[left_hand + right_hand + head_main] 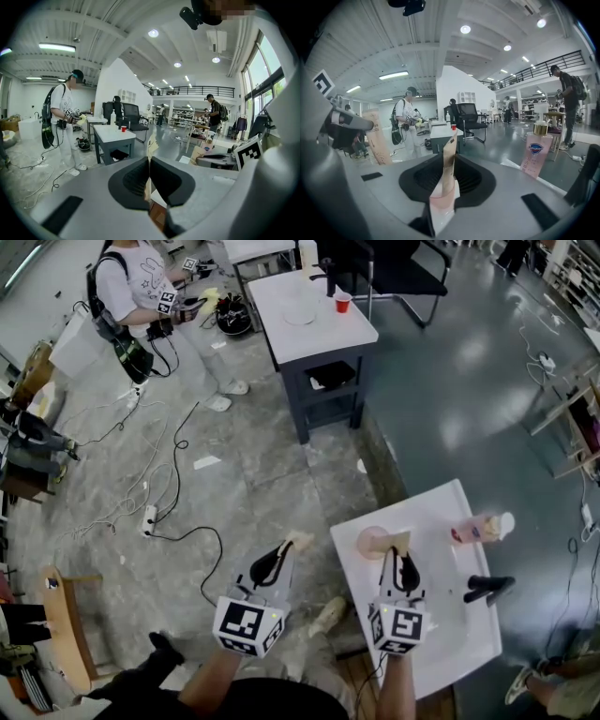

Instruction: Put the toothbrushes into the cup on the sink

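Toothbrush pack (399, 541) tight in right gripper (400, 557) above the cup (371, 543); second pack (299, 540) tight in left gripper (284, 550), beside the sink (469, 634).

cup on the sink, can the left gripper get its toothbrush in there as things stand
Probably, after a move to the right. The left gripper hangs off the sink's left edge with nothing between it and the cup; the right gripper and its toothbrush crowd the cup's far side.

grey left tongs (284, 551) and right tongs (397, 557), black ribbed pads (133, 180), black-and-white marker cubes (247, 624), dark clothing (272, 701)
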`<action>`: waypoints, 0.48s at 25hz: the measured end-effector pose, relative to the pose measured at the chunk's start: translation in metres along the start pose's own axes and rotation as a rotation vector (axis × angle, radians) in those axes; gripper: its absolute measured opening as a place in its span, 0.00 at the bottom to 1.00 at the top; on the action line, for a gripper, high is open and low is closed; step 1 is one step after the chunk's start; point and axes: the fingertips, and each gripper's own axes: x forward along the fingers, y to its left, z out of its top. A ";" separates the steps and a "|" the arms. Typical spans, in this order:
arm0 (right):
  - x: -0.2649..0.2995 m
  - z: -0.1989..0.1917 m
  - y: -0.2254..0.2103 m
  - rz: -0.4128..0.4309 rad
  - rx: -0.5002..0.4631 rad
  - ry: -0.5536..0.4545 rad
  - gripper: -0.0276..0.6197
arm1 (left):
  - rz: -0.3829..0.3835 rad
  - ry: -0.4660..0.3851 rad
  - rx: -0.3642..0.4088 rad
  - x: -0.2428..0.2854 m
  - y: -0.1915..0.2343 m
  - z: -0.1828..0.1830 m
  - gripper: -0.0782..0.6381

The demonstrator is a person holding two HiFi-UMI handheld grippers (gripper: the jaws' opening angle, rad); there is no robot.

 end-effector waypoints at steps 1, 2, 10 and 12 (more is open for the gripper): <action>0.000 0.001 0.001 0.008 0.005 -0.005 0.15 | 0.001 0.000 0.000 0.000 0.000 0.000 0.12; 0.000 0.001 0.003 0.019 0.009 -0.009 0.20 | 0.002 0.000 0.000 0.000 0.001 -0.001 0.12; -0.002 -0.001 0.008 0.048 0.028 -0.013 0.41 | 0.001 -0.002 0.004 -0.006 -0.001 -0.001 0.12; -0.003 0.004 0.010 0.050 0.018 -0.017 0.41 | 0.001 -0.007 0.005 -0.008 0.000 0.000 0.12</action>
